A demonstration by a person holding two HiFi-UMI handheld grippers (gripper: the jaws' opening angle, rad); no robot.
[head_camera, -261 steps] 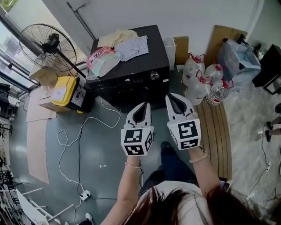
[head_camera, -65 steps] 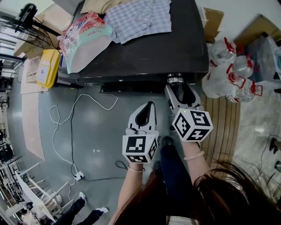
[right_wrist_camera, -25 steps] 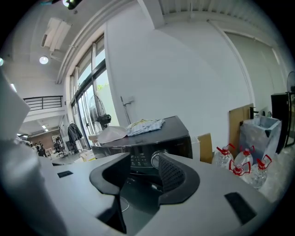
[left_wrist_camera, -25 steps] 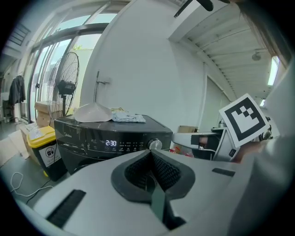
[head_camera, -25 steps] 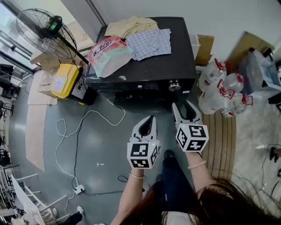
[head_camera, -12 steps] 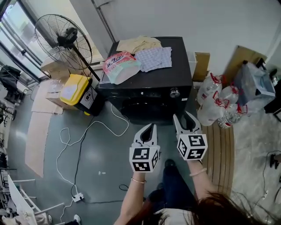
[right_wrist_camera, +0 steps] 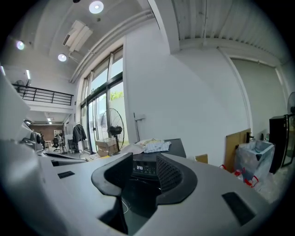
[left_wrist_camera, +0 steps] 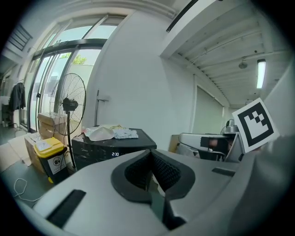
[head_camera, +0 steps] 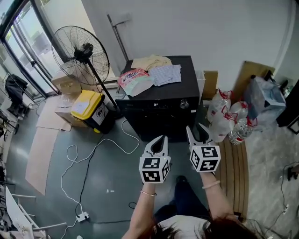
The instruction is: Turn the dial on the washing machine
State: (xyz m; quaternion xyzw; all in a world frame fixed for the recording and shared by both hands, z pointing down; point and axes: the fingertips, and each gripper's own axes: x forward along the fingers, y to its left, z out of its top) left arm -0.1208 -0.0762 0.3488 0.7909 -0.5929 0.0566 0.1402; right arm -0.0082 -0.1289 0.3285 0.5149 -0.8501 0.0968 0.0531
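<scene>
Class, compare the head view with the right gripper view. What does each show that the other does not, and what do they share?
Only the head view shows the dial on the washing machine, the yellow bin and the person's forearms. Only the right gripper view shows the ceiling lights and a railed upper gallery far off. Both show the black washing machine, the clothes on its top and the standing fan.

Glossy washing machine [head_camera: 187,86], shiny dial [head_camera: 185,103] (perhaps metal), cloth garments [head_camera: 167,74].
</scene>
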